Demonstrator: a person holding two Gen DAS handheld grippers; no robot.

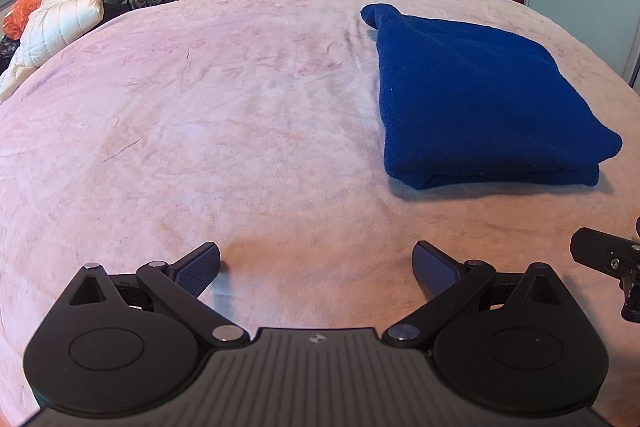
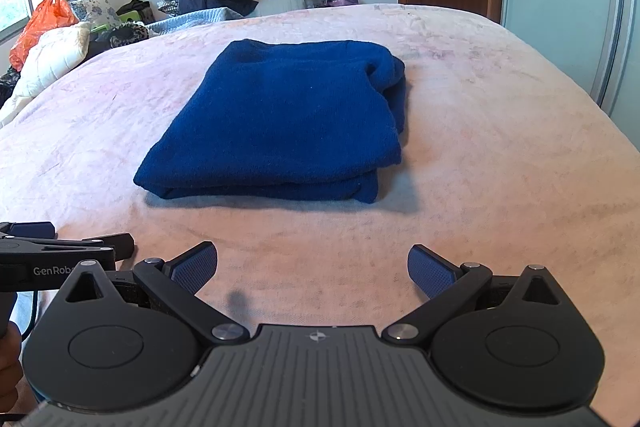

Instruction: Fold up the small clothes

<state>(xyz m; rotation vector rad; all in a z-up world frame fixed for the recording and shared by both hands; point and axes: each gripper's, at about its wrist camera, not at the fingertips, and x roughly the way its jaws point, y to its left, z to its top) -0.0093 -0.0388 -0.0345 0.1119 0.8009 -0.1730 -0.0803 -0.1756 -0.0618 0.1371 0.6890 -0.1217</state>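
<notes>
**On the bed: blue garment folded, both tongs empty and spread wide**

On the pink bedspread [image 2: 500,131] the blue knit garment [image 2: 280,123] lies as a squat, roughly rectangular stack, ahead of the right tongs [image 2: 313,269] and off to the right of the left tongs [image 1: 316,269]. At least two layers show at its near edge. One far corner is bunched into a lump rather than flat; which part of the garment that is cannot be told.

Handling, as a judgement:
- Soft, thick, fleecy or knit fabric: limp, will sag and unfold if lifted by one point
- Light enough for a single pinch, but the layers are likely to slide apart
- Not fragile, not slippery; the nap should grip well on the textured blue pads [image 2: 430,277]
- Best hold: the near folded edge, pinching all layers together, one tongs at each near corner
- The bunched far corner is a poor grip point, it would pull the stack open

Tongs:
- Left: fingers spread wide, nothing between them, only bare bedspread below
- Right: same, wide and empty, clear of the garment
- Neither touches the garment; whether either rests on the bedspread cannot be told
- The two sit side by side, near each other, each visible at the edge of the other's view

Fold looks close to done, apart from that lumpy corner
</notes>
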